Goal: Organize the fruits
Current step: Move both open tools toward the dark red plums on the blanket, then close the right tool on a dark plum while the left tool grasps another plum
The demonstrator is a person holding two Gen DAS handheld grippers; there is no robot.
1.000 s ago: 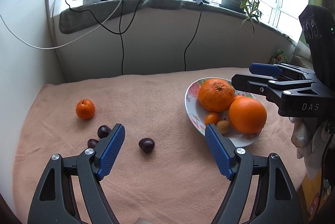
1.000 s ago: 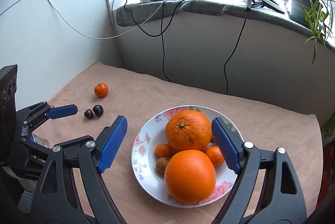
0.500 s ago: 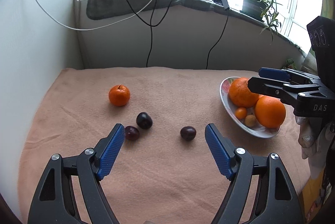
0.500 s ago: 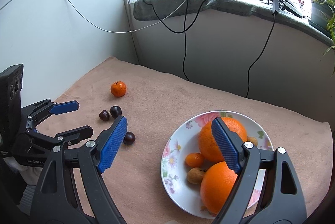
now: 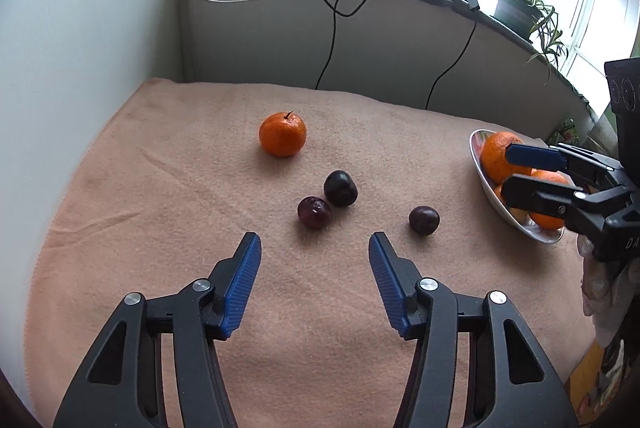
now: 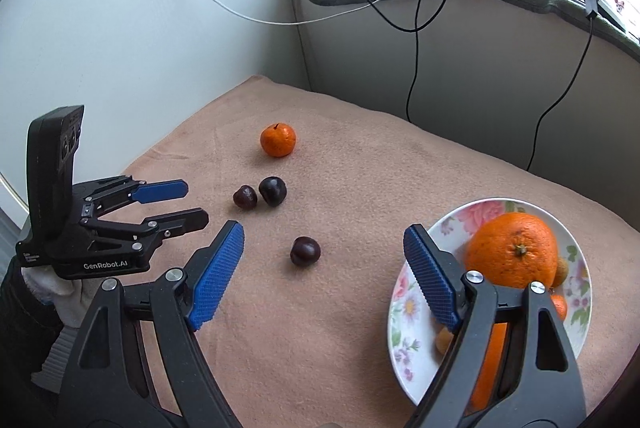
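Flowered white china plate (image 6: 404,312) already holds oranges; left of it, three dark round plums (image 5: 340,188) and a small orange tangerine (image 5: 282,134) remain on the cloth. My left claw (image 5: 314,260) and right claw (image 6: 320,260) are spread, empty.

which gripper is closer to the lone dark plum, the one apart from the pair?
Probably right. The right gripper is open with the lone plum between its fingertips; the left gripper, also open, sits left of it.

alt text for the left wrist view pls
The open left tool hovers over a peach blanket, aimed at three dark plums with a mandarin behind. At right, the open right tool fronts a plate of oranges.
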